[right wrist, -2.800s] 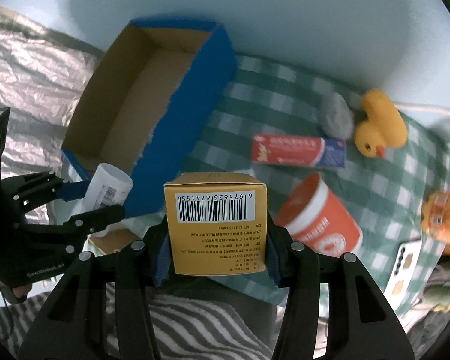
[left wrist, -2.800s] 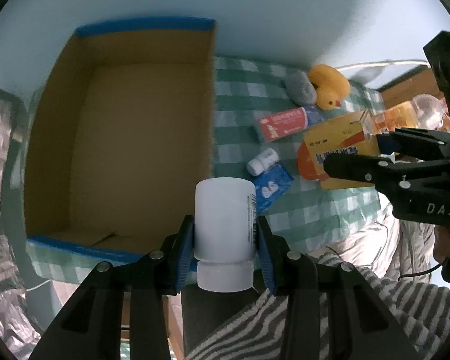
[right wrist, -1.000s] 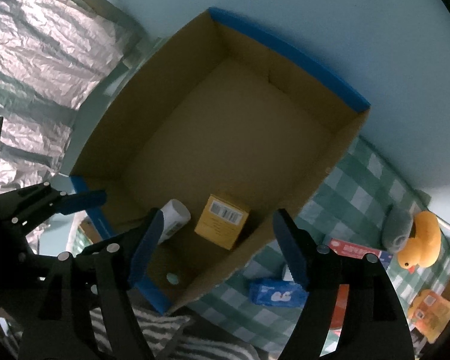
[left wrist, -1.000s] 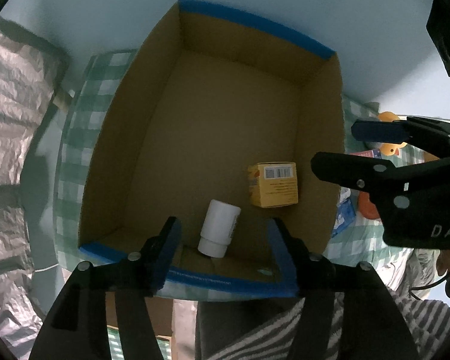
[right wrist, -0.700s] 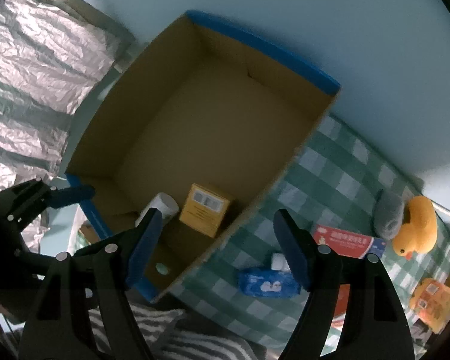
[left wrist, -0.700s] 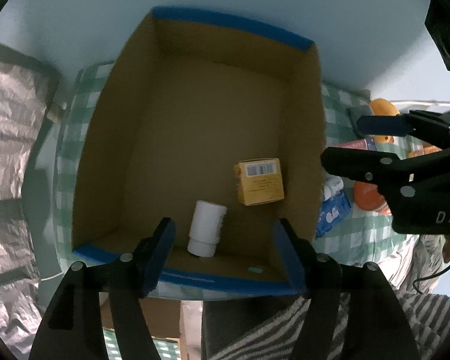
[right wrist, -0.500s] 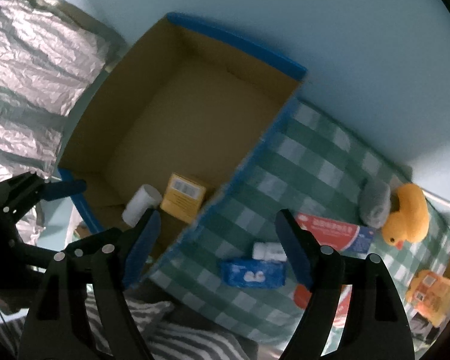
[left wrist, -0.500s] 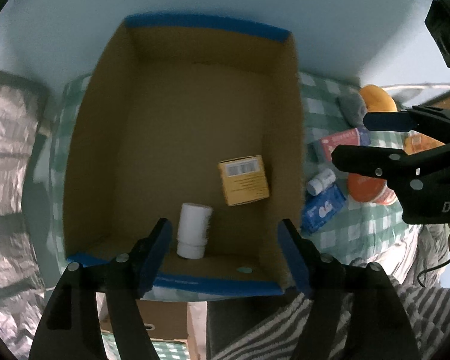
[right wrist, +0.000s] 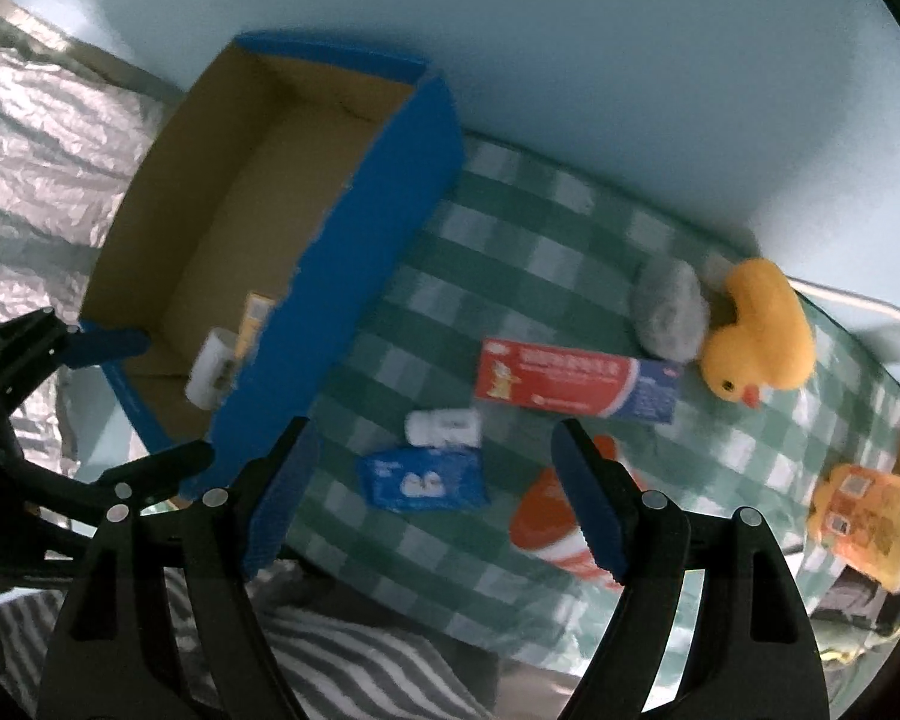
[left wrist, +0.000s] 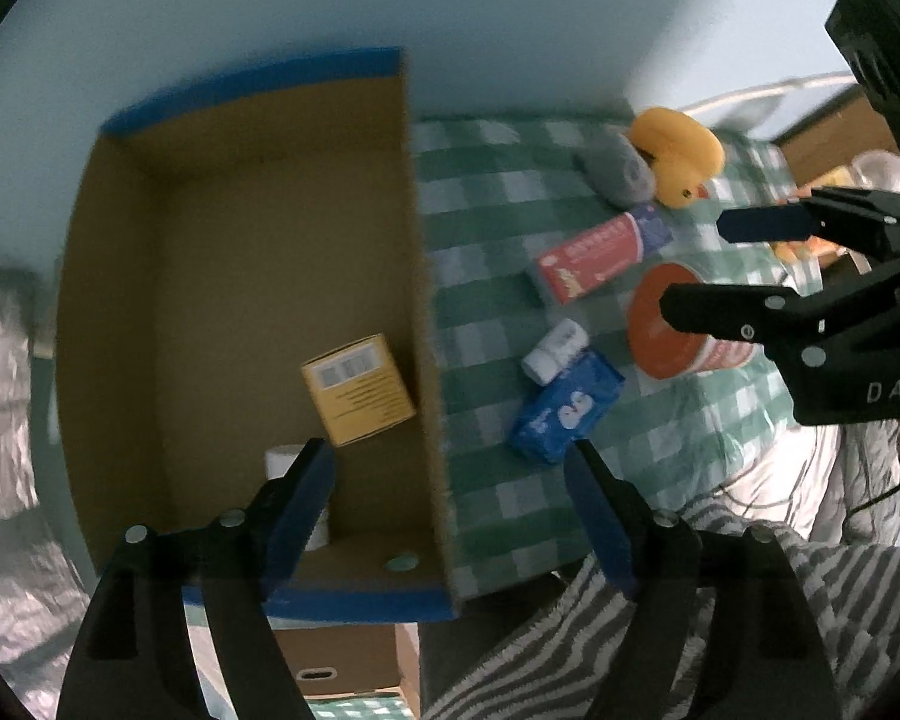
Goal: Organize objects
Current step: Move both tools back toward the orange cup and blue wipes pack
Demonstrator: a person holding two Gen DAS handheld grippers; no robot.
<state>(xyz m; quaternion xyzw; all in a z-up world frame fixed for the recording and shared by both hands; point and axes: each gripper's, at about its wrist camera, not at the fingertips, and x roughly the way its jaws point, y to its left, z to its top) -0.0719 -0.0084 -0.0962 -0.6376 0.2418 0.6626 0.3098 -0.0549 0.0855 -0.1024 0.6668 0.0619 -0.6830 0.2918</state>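
Now both grippers, left (left wrist: 450, 468) and right (right wrist: 432, 456), gape empty beside the box (left wrist: 417, 276); yellow carton (left wrist: 357, 390) and bottle (right wrist: 213, 366) lie inside, sorted.

Two handheld grippers, both empty
The left gripper (left wrist: 450, 468) and right gripper (right wrist: 432, 438) hover with jaws spread wide.

Yellow carton (left wrist: 359, 390) and white bottle (left wrist: 282, 462) in cardboard box (left wrist: 114, 312); blue tissue pack (left wrist: 564, 408), small white bottle (left wrist: 555, 351) right, on checked cloth (left wrist: 486, 228).
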